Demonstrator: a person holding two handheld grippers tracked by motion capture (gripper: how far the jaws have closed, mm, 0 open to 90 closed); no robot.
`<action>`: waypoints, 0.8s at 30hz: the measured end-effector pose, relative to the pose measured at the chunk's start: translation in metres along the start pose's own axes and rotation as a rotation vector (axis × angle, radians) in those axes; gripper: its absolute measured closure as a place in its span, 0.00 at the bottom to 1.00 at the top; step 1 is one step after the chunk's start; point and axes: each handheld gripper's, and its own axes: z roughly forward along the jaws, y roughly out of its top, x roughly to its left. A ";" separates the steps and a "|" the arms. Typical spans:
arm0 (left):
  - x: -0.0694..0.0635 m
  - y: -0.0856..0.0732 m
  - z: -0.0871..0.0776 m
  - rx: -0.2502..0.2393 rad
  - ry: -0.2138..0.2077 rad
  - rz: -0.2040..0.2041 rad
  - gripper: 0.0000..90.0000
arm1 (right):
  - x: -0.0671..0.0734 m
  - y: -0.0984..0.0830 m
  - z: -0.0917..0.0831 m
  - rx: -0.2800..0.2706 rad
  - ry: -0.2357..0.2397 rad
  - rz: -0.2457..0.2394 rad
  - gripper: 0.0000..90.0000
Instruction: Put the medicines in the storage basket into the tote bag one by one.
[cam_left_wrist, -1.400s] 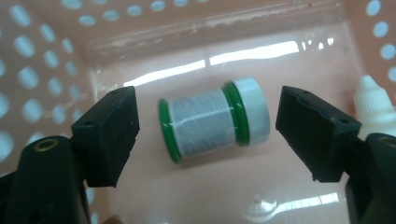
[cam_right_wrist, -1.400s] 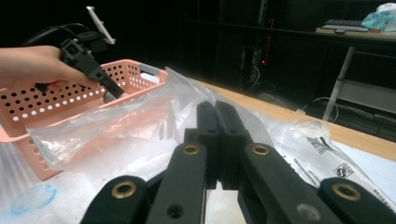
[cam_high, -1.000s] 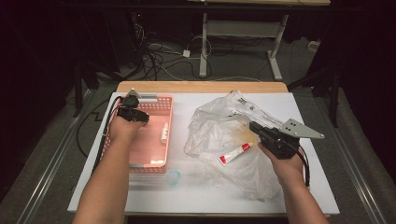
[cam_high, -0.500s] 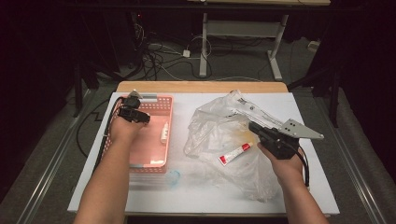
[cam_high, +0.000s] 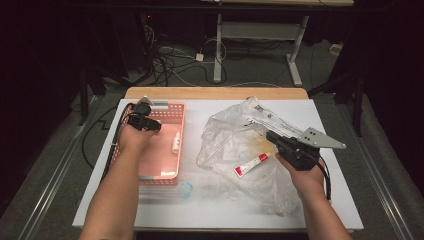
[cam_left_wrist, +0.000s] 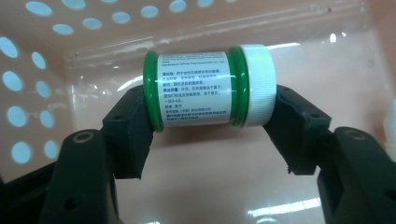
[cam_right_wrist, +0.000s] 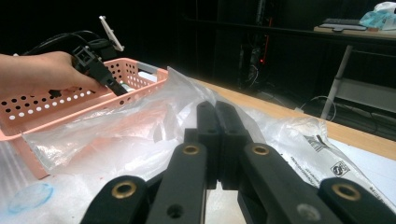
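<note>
My left gripper (cam_left_wrist: 210, 119) is down inside the pink perforated basket (cam_left_wrist: 42, 60), shut on a green jar (cam_left_wrist: 196, 88) with a white screw cap and a printed label. The jar lies sideways, clamped end to end between the pads. From above, the left gripper (cam_high: 150, 123) sits at the basket's (cam_high: 167, 175) far left part. My right gripper (cam_high: 273, 136) hovers over a crumpled clear plastic bag (cam_high: 235, 135), its jaws pressed together with nothing between them (cam_right_wrist: 215, 109). A red and white tube (cam_high: 251, 165) lies on the bag.
A small white bottle (cam_high: 176, 142) lies in the basket by its right wall. A clear container with a bluish lid (cam_high: 185, 190) stands just in front of the basket. The white tabletop (cam_high: 225, 215) ends at a wooden strip (cam_high: 215, 93); cables and desk legs lie beyond.
</note>
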 end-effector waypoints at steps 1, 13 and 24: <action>-0.001 -0.001 -0.001 0.004 0.001 0.006 0.39 | 0.000 0.000 0.000 0.003 -0.002 0.002 1.00; -0.007 -0.026 -0.024 0.001 -0.063 0.023 0.39 | 0.002 0.001 0.001 -0.001 0.005 -0.002 1.00; -0.024 -0.045 -0.041 0.026 -0.076 0.087 0.39 | 0.000 0.003 -0.003 -0.015 0.006 0.002 1.00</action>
